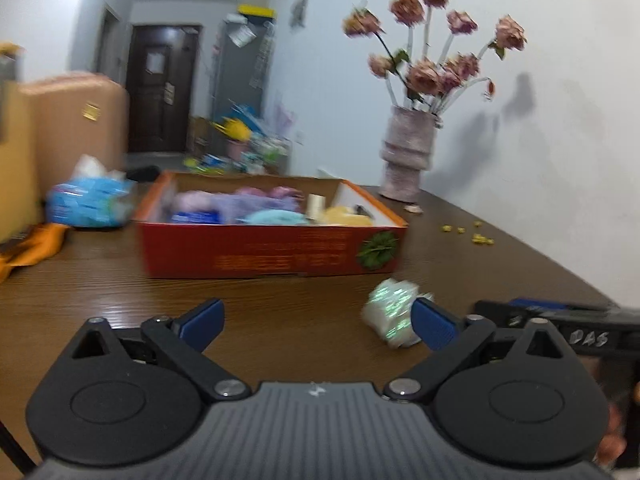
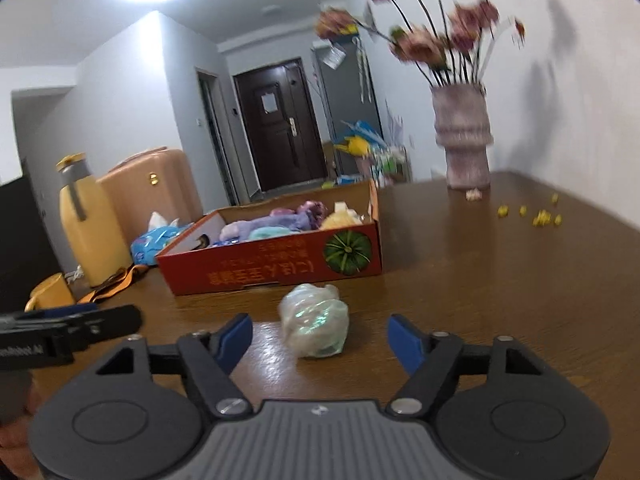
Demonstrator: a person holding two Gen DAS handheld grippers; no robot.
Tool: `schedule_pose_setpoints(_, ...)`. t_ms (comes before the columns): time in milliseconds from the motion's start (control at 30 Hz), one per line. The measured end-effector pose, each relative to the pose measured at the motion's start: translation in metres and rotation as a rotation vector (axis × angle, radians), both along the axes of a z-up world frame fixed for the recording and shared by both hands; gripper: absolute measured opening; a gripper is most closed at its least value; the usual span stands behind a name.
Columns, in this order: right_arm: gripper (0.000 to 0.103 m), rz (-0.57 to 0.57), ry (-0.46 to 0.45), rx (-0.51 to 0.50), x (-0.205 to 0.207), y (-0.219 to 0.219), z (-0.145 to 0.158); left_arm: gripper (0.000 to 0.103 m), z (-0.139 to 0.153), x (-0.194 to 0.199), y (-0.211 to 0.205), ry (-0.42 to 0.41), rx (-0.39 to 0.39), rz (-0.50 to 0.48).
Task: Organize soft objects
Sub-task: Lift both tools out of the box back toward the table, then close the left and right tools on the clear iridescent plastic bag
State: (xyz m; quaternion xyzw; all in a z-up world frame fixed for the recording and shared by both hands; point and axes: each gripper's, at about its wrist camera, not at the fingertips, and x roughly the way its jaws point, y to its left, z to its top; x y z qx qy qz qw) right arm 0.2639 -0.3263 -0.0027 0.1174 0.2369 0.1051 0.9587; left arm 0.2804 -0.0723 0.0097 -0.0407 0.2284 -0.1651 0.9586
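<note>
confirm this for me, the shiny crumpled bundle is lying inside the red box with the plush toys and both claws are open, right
Not quite. The shiny crumpled bundle lies on the table in front of the red box, not inside it, as the right wrist view shows. The rest holds: plush toys fill the box, and the right claw and left claw are both open.

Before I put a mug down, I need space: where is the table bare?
Bare wood lies between the red box and the vase, and right of the shiny bundle. The left end is crowded: tissue pack, yellow flask, orange strap.
</note>
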Motion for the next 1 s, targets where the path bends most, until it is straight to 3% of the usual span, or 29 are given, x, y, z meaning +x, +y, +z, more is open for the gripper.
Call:
schedule_pose_setpoints(100,0.064,-0.007,0.042,0.033,0.032,-0.003,-0.012,0.070,-0.007,0.044,-0.018,0.062,-0.041,-0.076)
schedule_pose_setpoints(300,0.048,0.020,0.100,0.108,0.079,-0.002,-0.032,0.060,-0.029,0.113,-0.038,0.190,-0.106,-0.216)
schedule_pose_setpoints(333,0.043,0.032,0.114,0.118,0.084,-0.001,-0.036,0.048,-0.034,0.121,-0.041,0.229,-0.120,-0.229)
schedule_pose_setpoints(367,0.026,0.056,0.138,0.127,0.089,0.001,-0.040,0.039,-0.039,0.127,-0.040,0.273,-0.143,-0.246)
schedule_pose_setpoints(400,0.012,0.070,0.153,0.141,0.092,0.002,-0.045,0.023,-0.045,0.133,-0.039,0.319,-0.170,-0.277)
schedule_pose_setpoints(467,0.010,0.066,0.161,0.139,0.094,0.005,-0.050,0.018,-0.054,0.138,-0.036,0.374,-0.192,-0.283)
schedule_pose_setpoints(500,0.006,0.065,0.159,0.131,0.095,0.006,-0.053,0.013,-0.057,0.139,-0.036,0.382,-0.180,-0.273)
schedule_pose_setpoints(633,0.004,0.063,0.151,0.142,0.094,0.006,-0.051,0.005,-0.061,0.138,-0.035,0.380,-0.179,-0.250)
schedule_pose_setpoints(733,0.004,0.064,0.143,0.106,0.085,0.005,-0.044,0.007,-0.052,0.130,-0.032,0.348,-0.158,-0.221)
schedule_pose_setpoints(767,0.009,0.066,0.132,0.103,0.080,0.003,-0.040,0.010,-0.047,0.125,-0.029,0.324,-0.157,-0.197)
schedule_pose_setpoints(800,0.015,0.053,0.118,0.111,0.073,-0.003,-0.036,0.022,-0.043,0.123,-0.024,0.295,-0.160,-0.167)
schedule_pose_setpoints(833,0.019,0.028,0.102,0.128,0.069,-0.010,-0.032,0.046,-0.039,0.123,-0.021,0.273,-0.164,-0.149)
schedule_pose_setpoints(867,0.033,0.012,0.091,0.146,0.067,-0.016,-0.030,0.055,-0.034,0.126,-0.018,0.264,-0.170,-0.137)
schedule_pose_setpoints(900,0.046,0.000,0.083,0.166,0.070,-0.022,-0.027,0.061,-0.031,0.132,-0.018,0.266,-0.180,-0.119)
schedule_pose_setpoints(1000,0.048,-0.037,0.075,0.236,0.088,-0.035,-0.026,0.068,-0.029,0.159,-0.026,0.324,-0.235,-0.116)
